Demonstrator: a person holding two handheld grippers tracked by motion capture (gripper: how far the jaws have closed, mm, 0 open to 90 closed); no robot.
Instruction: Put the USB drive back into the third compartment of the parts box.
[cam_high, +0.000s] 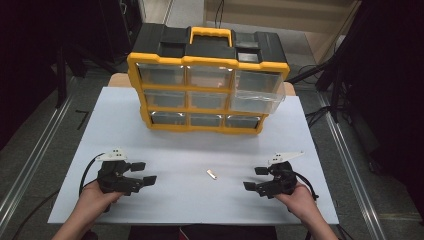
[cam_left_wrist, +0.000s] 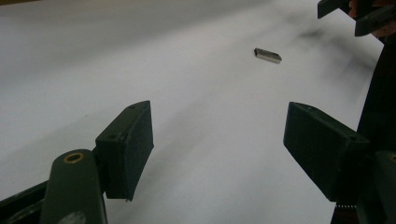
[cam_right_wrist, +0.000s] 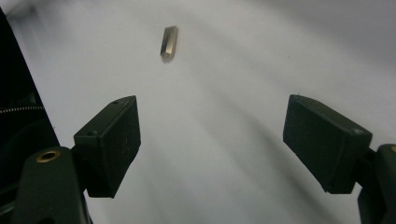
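Observation:
A small silvery metal piece (cam_high: 212, 174) lies on the white table (cam_high: 190, 150) between my two grippers; it lies ahead of the jaws in the left gripper view (cam_left_wrist: 268, 55) and in the right gripper view (cam_right_wrist: 168, 42). My left gripper (cam_high: 143, 173) rests at the front left, open, with nothing between its jaws (cam_left_wrist: 217, 149). My right gripper (cam_high: 255, 178) rests at the front right, also open and empty (cam_right_wrist: 210, 144). A yellow and black drawer organizer (cam_high: 207, 80) stands at the back of the table, with its upper right clear drawer (cam_high: 257, 92) pulled out.
The organizer has rows of clear drawers and a yellow carry handle (cam_high: 211, 34) on top. Metal rails run along the floor on both sides of the table. Dark stands and cables sit at the right.

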